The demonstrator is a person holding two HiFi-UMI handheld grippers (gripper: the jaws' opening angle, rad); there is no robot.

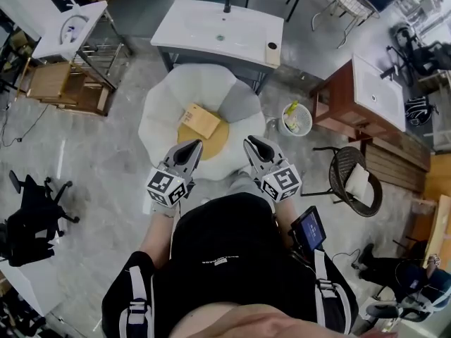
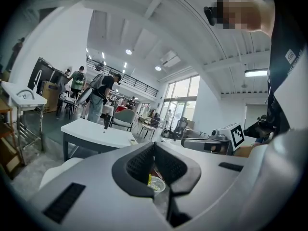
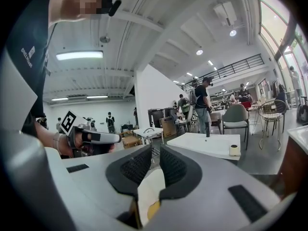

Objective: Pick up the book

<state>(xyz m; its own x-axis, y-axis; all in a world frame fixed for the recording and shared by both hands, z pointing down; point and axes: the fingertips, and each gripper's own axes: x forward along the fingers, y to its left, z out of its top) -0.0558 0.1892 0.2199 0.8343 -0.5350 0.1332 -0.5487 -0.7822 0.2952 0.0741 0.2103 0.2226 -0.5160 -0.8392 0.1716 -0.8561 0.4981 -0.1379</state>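
A tan book (image 1: pixel 200 120) lies on the yellow round middle (image 1: pixel 211 143) of a white petal-shaped seat (image 1: pixel 158 115), straight ahead of me in the head view. My left gripper (image 1: pixel 189 148) is shut and empty, its tips at the seat's near edge just below the book. My right gripper (image 1: pixel 251 145) is also shut and empty, to the book's right over the same edge. In the left gripper view the jaws (image 2: pixel 154 148) meet with nothing between them. The right gripper view shows closed jaws (image 3: pixel 155 153) above the white seat (image 3: pixel 150 191).
A white sink counter (image 1: pixel 218 30) stands just beyond the seat. A wire wastebasket (image 1: pixel 297 118) and a wooden vanity (image 1: pixel 356 94) are to the right, with a wicker chair (image 1: pixel 356 182) nearer. A black office chair (image 1: pixel 32 217) sits at left. Several people (image 2: pixel 98 97) stand far off.
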